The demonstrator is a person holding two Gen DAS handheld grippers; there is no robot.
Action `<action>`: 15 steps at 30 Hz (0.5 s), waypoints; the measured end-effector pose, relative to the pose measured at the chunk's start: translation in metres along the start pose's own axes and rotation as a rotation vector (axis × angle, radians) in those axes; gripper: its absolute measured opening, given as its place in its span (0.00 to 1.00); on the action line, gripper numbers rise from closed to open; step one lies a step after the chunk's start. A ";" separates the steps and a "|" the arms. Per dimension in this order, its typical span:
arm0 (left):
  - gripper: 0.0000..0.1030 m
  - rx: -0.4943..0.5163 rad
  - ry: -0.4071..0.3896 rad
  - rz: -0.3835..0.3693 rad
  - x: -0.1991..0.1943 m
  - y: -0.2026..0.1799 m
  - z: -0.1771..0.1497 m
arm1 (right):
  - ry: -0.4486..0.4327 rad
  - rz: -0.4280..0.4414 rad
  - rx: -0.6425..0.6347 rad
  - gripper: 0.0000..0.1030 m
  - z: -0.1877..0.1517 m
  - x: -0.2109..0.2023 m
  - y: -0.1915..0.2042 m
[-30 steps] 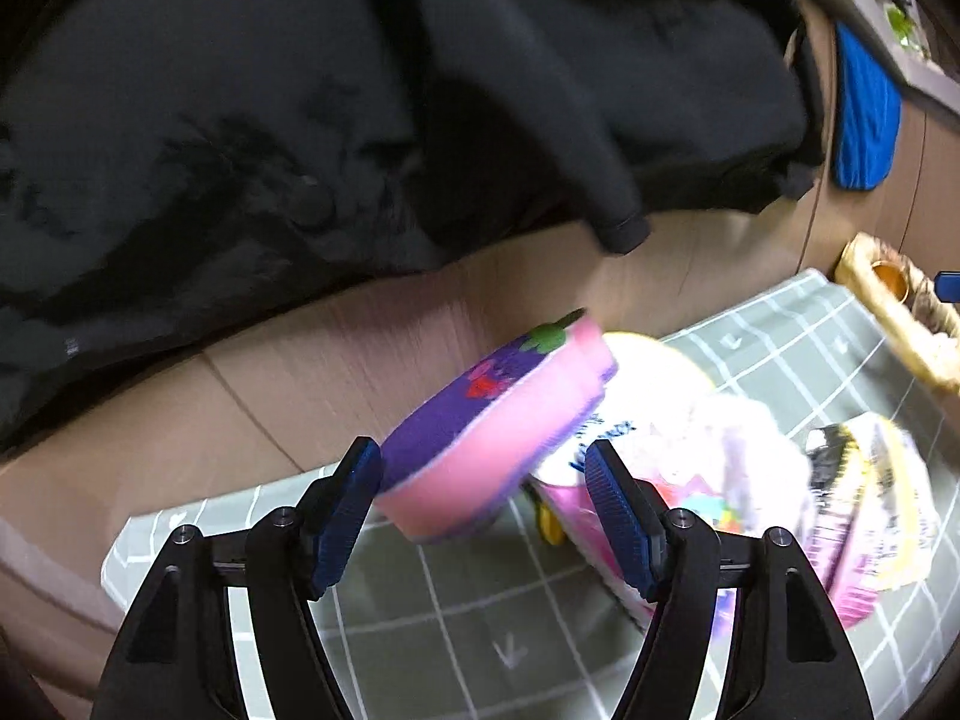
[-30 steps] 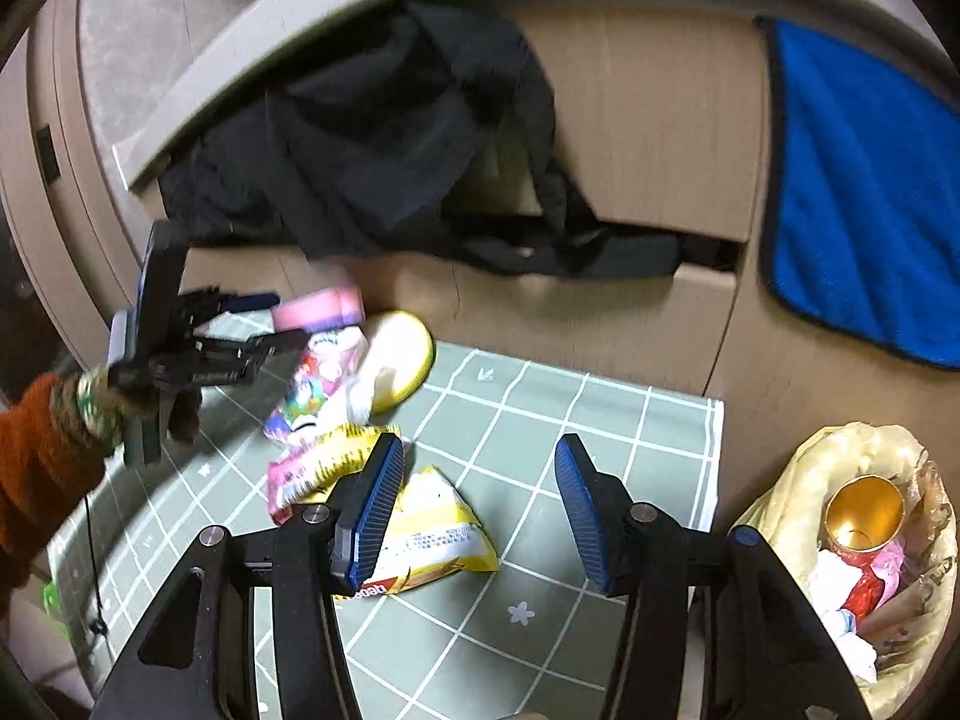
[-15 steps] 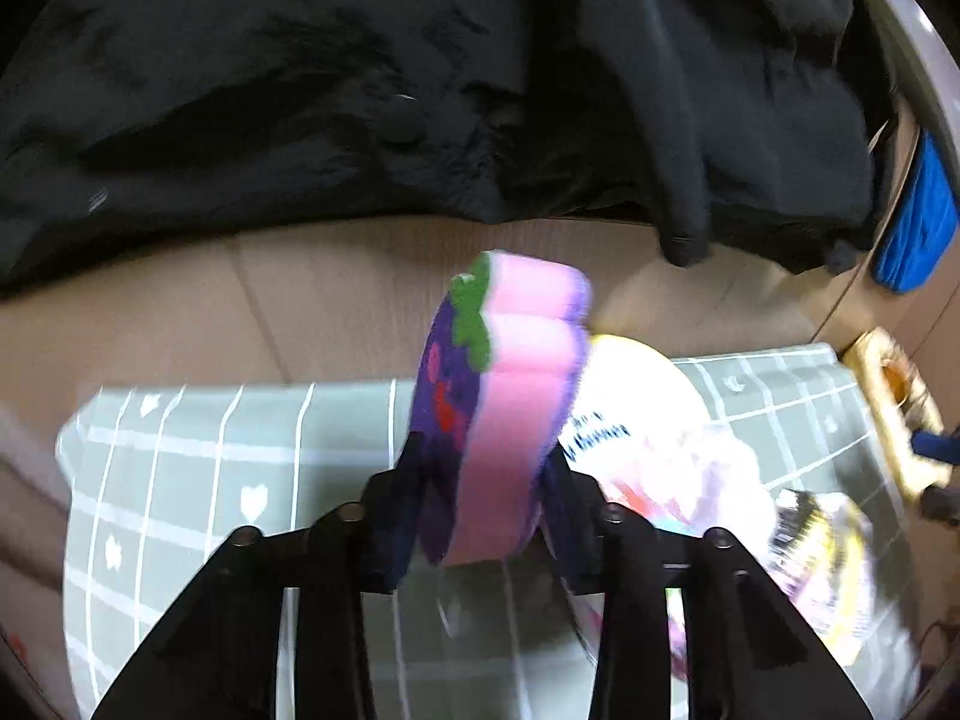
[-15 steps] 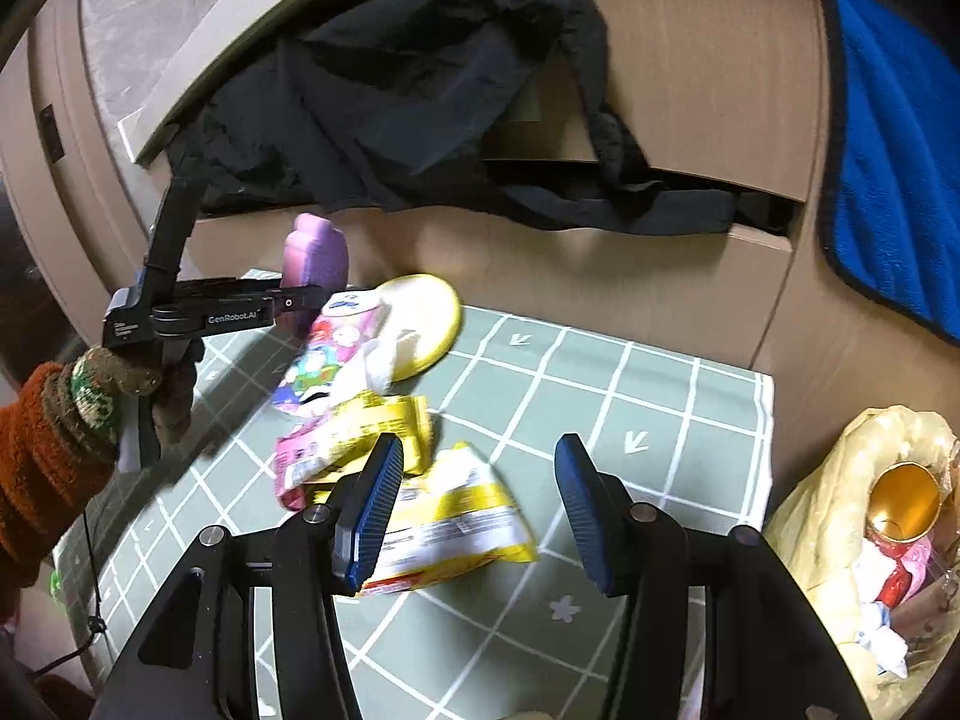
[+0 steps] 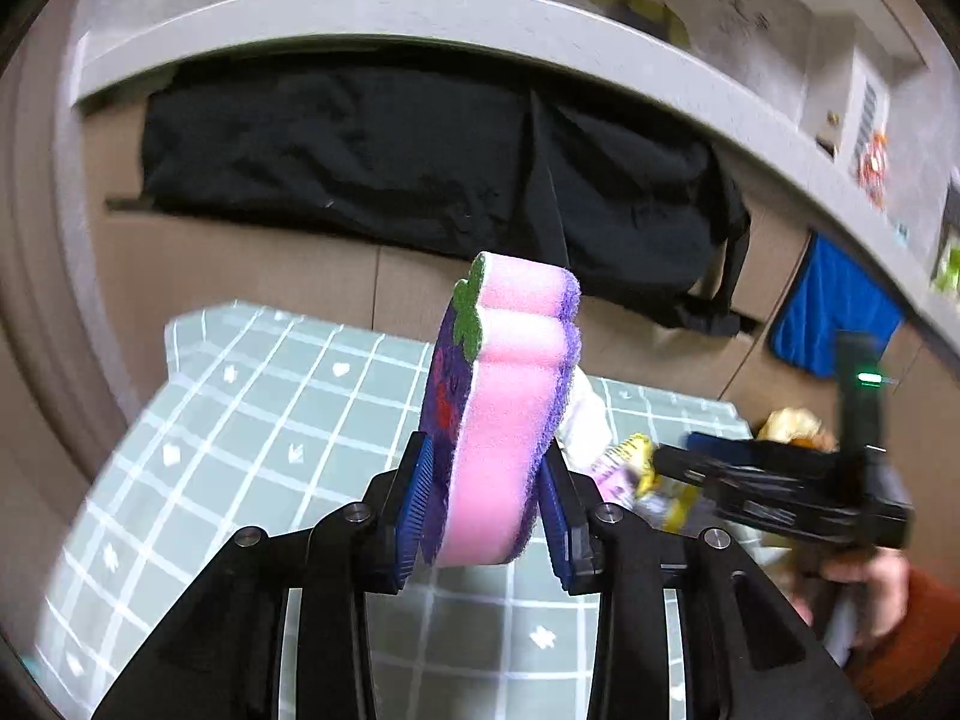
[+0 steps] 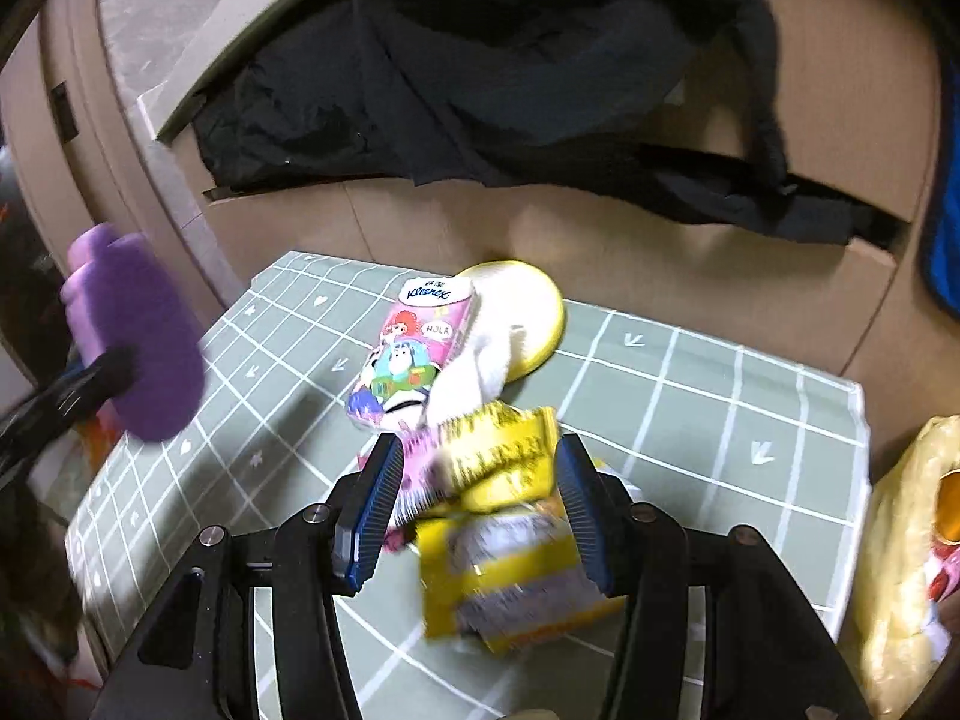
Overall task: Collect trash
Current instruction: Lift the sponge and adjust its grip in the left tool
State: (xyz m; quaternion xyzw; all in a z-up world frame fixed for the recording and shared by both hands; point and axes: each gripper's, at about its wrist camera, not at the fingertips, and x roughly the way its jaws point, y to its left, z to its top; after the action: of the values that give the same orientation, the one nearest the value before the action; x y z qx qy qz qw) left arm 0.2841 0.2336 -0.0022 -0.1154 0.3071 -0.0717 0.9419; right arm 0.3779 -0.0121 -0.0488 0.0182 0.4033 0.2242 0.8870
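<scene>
Sponge (image 5: 504, 420) sits squeezed upright in your left tool (image 5: 487, 501), held above the checked worktop (image 5: 252, 420). Your right tool (image 6: 477, 504) tilts down, wide open around yellow wrappers (image 6: 504, 540), not pinching them. A pink tissue pack (image 6: 414, 348) reads "Kleenex" and "HOLA". The sponge is pink with purple sides and a green leaf.

The sponge (image 5: 504, 420) looks like soft matt foam with a fuzzy purple face. At three o'clock, the yellow wrappers (image 6: 510, 540) are glossy crinkled film. Black cloth (image 5: 420, 150) hangs matt at twelve.
</scene>
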 end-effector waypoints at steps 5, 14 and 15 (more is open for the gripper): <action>0.34 -0.064 0.018 0.011 -0.006 0.006 -0.014 | 0.061 -0.041 0.100 0.48 0.010 0.035 -0.005; 0.34 -0.125 0.059 0.013 0.002 0.019 -0.025 | 0.154 0.014 0.048 0.49 -0.024 0.039 0.008; 0.34 -0.128 0.062 0.011 0.002 0.019 -0.027 | 0.158 0.028 0.036 0.46 -0.025 0.039 0.010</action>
State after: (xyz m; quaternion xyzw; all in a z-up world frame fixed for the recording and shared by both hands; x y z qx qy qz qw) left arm 0.2707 0.2472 -0.0295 -0.1716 0.3407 -0.0501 0.9230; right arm 0.3789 0.0092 -0.0913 0.0219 0.4759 0.2300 0.8486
